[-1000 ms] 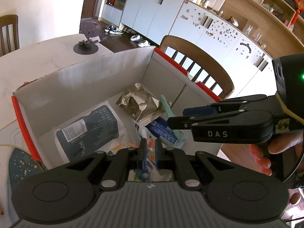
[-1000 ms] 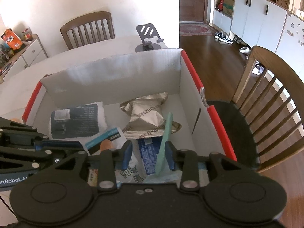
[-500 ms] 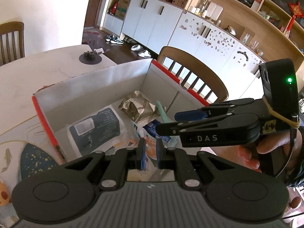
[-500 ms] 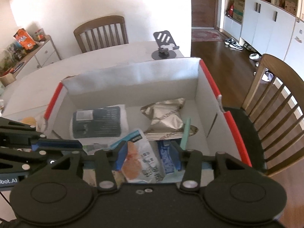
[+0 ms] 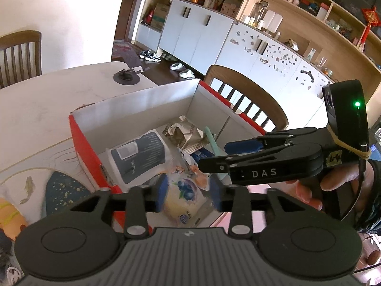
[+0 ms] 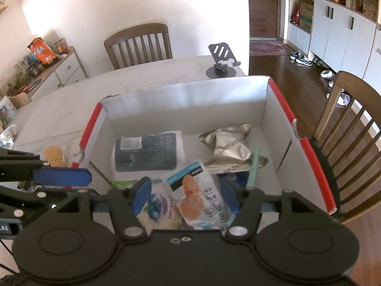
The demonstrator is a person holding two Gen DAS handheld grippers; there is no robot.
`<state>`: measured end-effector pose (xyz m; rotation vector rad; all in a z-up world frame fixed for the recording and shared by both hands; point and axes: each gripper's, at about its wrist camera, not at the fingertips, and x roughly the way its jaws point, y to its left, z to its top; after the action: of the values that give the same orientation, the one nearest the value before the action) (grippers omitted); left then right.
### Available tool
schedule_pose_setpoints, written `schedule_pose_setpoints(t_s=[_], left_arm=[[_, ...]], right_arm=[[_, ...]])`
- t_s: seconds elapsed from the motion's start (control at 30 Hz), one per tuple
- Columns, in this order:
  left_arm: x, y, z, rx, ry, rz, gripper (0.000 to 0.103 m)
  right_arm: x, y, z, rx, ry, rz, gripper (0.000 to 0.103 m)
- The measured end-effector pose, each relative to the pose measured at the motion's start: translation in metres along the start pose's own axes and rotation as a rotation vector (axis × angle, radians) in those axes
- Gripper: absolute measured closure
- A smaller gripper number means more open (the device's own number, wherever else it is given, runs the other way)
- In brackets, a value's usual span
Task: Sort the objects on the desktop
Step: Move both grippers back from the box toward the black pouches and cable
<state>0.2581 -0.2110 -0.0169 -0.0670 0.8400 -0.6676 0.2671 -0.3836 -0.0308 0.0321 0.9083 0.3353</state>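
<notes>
A white cardboard box with red edges (image 5: 81, 140) (image 6: 309, 152) stands on the table and holds several packets: a dark blue and white pouch (image 5: 140, 157) (image 6: 147, 152), a crumpled silver bag (image 5: 183, 135) (image 6: 228, 143), a snack packet with an orange picture (image 6: 197, 197), a blueberry packet (image 5: 183, 197) and a mint green stick (image 5: 212, 140) (image 6: 253, 166). My left gripper (image 5: 188, 190) is open and empty above the box's near end. My right gripper (image 6: 184, 194) is open and empty above the packets; it also shows in the left wrist view (image 5: 262, 162).
A black phone stand (image 6: 222, 62) (image 5: 126, 76) sits on the white table beyond the box. Wooden chairs (image 6: 352, 128) (image 6: 139, 43) stand at the right side and far end. A placemat with fish and a yellow item (image 5: 14, 214) lies left of the box.
Both grippers have risen and pulled back from the box. My left gripper went from shut to open. My right gripper opened wider and left the green stick in the box.
</notes>
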Motion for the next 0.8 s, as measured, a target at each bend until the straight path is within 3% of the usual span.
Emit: schedule_pose_setpoints(t_s=[0.03, 0.17, 0.33, 0.57, 0.63, 0.8], left_arm=[[-0.002, 0.001, 0.0, 0.0, -0.004, -0.002, 0.045], [-0.008, 0.004, -0.002, 0.001, -0.016, -0.002, 0.043], [-0.016, 0.01, -0.003, -0.001, -0.035, 0.002, 0.024], [-0.028, 0.017, -0.007, 0.005, -0.06, 0.013, 0.012], [-0.031, 0.02, -0.009, 0.005, -0.067, 0.03, 0.0], [-0.044, 0.031, -0.014, -0.008, -0.089, 0.036, 0.0]], right_arm=[[0.0, 0.002, 0.0, 0.0, 0.0, 0.001, 0.038], [-0.002, 0.007, -0.001, 0.004, -0.006, -0.002, 0.034], [-0.006, 0.01, -0.002, 0.019, -0.027, -0.014, 0.025], [-0.011, 0.019, -0.004, 0.042, -0.043, -0.019, 0.02], [-0.013, 0.022, -0.006, 0.048, -0.051, -0.018, 0.02], [-0.021, 0.032, -0.01, 0.068, -0.079, -0.03, 0.019]])
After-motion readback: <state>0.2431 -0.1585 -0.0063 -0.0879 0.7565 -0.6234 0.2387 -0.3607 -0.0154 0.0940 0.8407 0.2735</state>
